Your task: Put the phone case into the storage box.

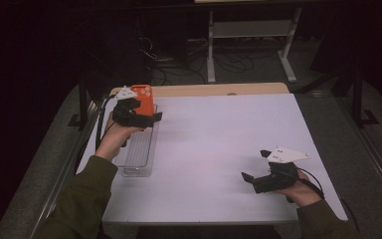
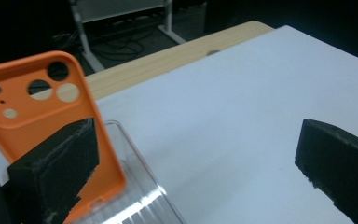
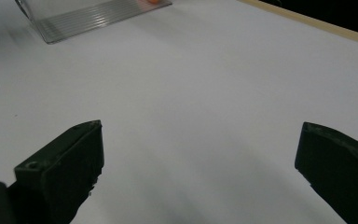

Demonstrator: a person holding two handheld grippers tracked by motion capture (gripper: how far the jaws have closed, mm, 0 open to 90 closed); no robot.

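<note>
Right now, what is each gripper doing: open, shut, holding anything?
Left gripper: open, holding nothing, beside the orange case standing in the clear tray.
Right gripper: open, holding nothing, over the table.

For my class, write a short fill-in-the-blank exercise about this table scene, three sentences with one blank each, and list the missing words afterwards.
1. The phone case standing in the clear tray is ____ in colour.
2. The jaws of the left hand-held gripper stand ____, with the case beside one of them.
3. The right hand-held gripper hovers over the ____ tabletop.

Missing words: orange; open; white
</note>
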